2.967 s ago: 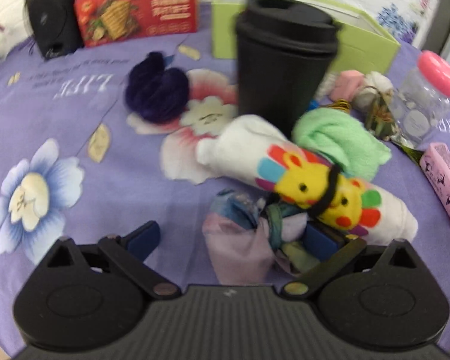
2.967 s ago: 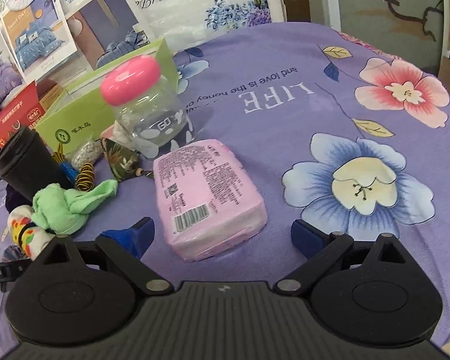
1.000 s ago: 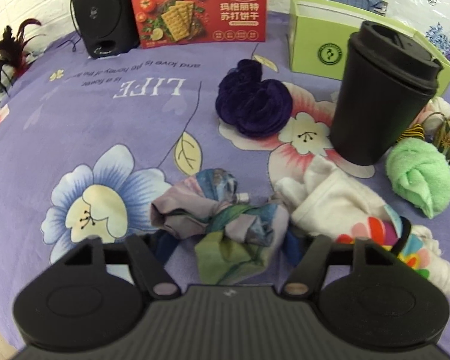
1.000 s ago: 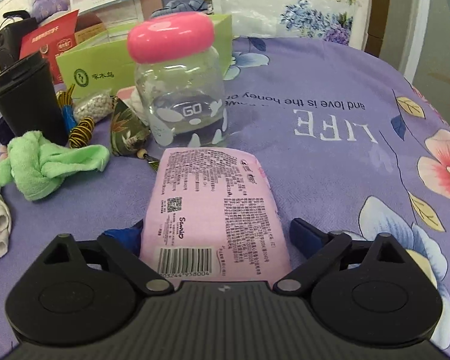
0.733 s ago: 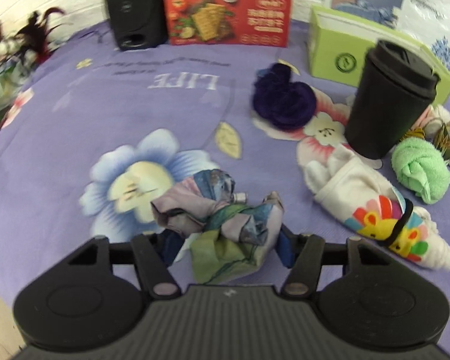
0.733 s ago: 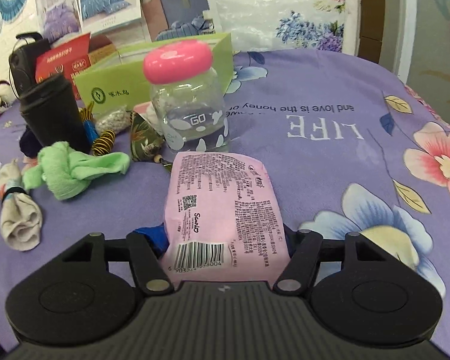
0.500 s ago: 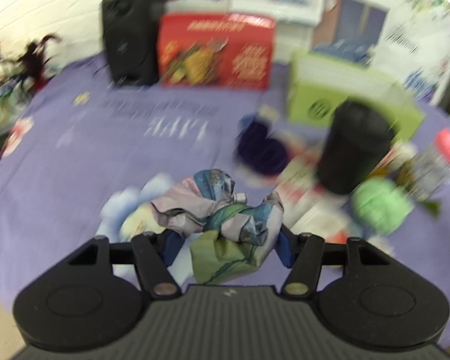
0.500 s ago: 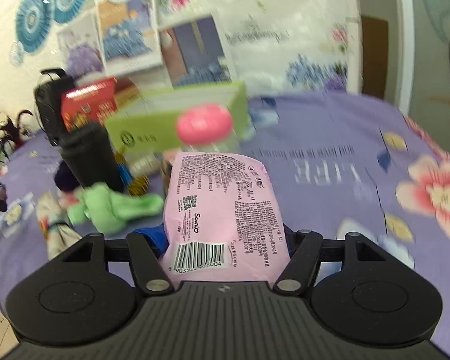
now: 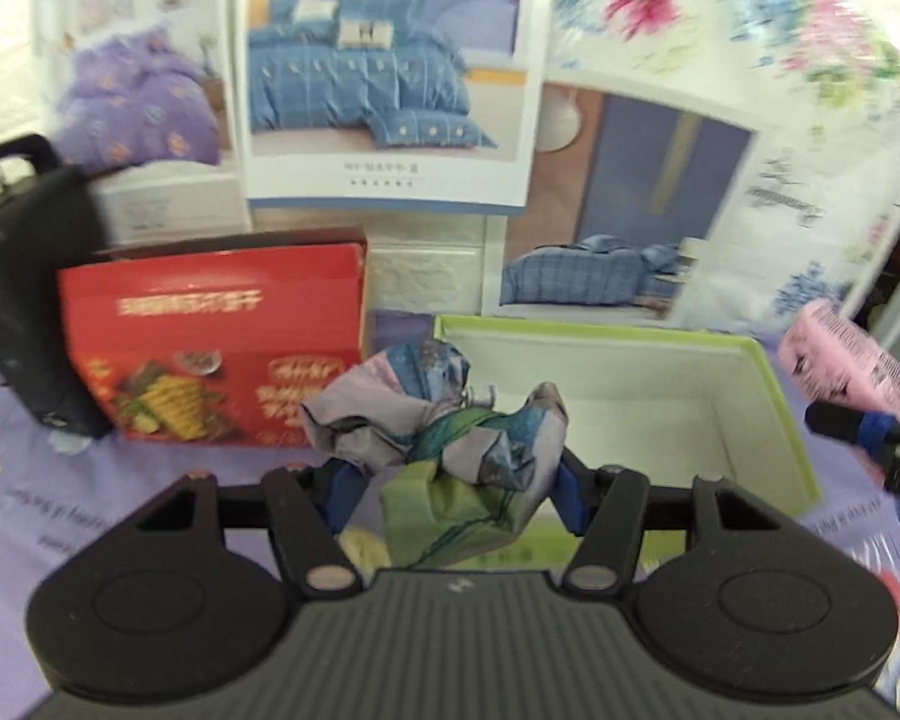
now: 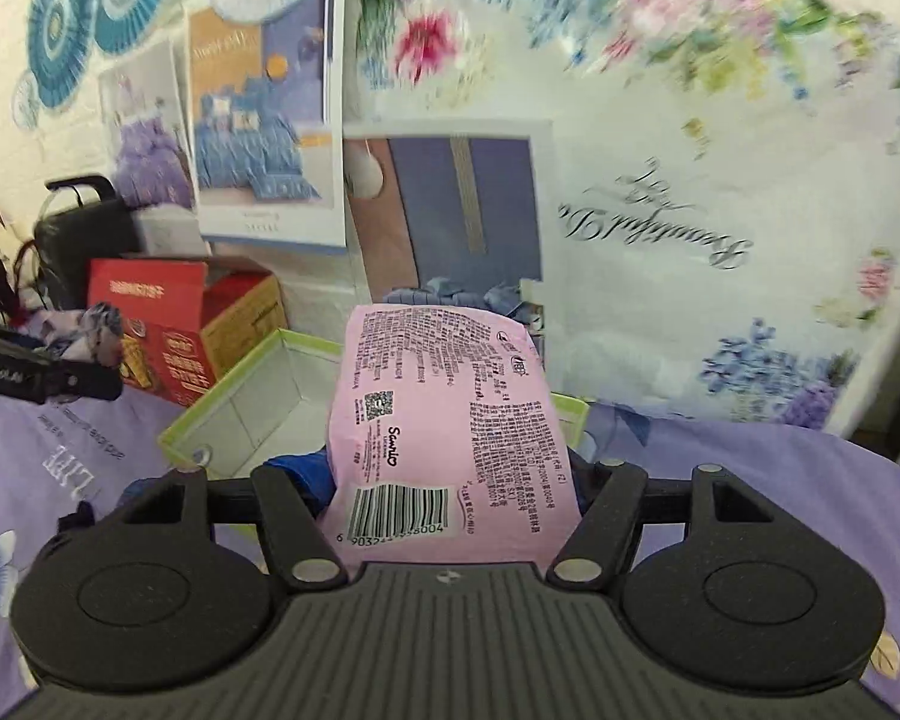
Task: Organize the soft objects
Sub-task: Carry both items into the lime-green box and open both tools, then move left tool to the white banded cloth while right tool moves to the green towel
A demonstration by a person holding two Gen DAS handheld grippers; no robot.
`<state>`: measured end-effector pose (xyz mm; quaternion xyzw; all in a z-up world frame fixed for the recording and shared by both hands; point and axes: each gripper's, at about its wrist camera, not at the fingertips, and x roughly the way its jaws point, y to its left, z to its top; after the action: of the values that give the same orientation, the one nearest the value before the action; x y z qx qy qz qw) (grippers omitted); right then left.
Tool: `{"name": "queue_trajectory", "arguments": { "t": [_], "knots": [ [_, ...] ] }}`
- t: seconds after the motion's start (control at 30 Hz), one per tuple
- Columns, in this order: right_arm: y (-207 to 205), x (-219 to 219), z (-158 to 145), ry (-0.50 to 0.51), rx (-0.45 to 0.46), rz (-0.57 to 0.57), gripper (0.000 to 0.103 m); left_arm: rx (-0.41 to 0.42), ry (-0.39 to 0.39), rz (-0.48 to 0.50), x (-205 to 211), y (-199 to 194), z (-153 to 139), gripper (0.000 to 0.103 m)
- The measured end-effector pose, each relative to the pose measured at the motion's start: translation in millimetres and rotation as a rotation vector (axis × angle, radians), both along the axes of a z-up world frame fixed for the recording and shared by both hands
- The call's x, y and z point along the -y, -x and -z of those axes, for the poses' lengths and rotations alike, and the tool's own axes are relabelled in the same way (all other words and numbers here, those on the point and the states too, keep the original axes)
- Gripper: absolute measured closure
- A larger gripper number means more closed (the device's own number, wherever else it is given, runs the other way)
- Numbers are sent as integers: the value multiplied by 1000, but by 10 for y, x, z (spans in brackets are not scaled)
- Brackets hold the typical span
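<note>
1. Cloth bundle (image 9: 444,432), crumpled and printed in lilac, blue and green, sits pinched between the blue pads of the left tool (image 9: 450,489), clear of the worktop (image 9: 60,516).
2. In the left wrist view the bundle hangs in front of the near left corner of the green box (image 9: 774,396), whose white inside is bare where it shows.
3. The right tool (image 10: 450,480) grips a pink tissue pack (image 10: 444,432) by its sides, barcode end nearest the camera. Its jaws closed sharply on the pack and have just eased open slightly, with the pack clamped between them.
4. The pink pack is held up above the purple flowered cloth, in front of the open green box in the right wrist view.
5. In the left wrist view the pack and the tip of the right tool appear at the right edge, just beyond the right wall of the box.
6. In the right wrist view the left tool and its bundle show at the far left, beside the red cracker box (image 10: 168,342).
7. The red box stands left of the green box, with a black speaker (image 9: 24,300) further left.
8. Bedding posters (image 9: 384,72) and flowered plastic sheeting (image 10: 720,120) cover the wall behind, blurred in places.
</note>
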<state>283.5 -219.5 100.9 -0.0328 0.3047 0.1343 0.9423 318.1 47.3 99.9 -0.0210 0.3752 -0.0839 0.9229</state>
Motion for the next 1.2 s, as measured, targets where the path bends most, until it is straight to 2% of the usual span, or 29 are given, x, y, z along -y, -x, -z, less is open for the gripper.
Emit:
{"name": "queue_trajectory", "arguments": {
  "t": [0.03, 0.1, 0.13, 0.27, 0.47, 0.6, 0.8, 0.83, 0.97, 1.2],
  "knots": [
    [-128, -22, 39, 7, -32, 5, 49, -24, 8, 6, 25, -148, 49, 38],
    [-319, -44, 116, 9, -105, 25, 48, -69, 24, 21, 64, -380, 132, 17],
    [-395, -48, 162, 3, -136, 29, 47, -73, 29, 25, 80, -435, 166, 11],
    [-439, -55, 209, -21, -129, 21, 43, -50, -2, 26, 142, -475, 229, 11],
    [-273, 7, 47, -43, -74, 32, 38, -39, -36, 18, 93, -292, 196, 11],
    [-75, 16, -27, -24, -72, 30, 37, -12, -65, 4, 90, 13, 87, 11],
    [609, 6, -181, 1, 7, 53, 36, 67, -92, 1, 105, 716, -134, 8],
    [756, 18, -208, -5, 24, 61, 36, 83, -92, -2, 100, 842, -166, 1],
    [1242, 10, -257, -13, 74, 86, 36, 159, -99, -16, 94, 1346, -263, 0],
    [1905, 9, -101, -48, 112, 245, 36, 199, -85, -16, 93, 2013, -212, 0]
  ]
}}
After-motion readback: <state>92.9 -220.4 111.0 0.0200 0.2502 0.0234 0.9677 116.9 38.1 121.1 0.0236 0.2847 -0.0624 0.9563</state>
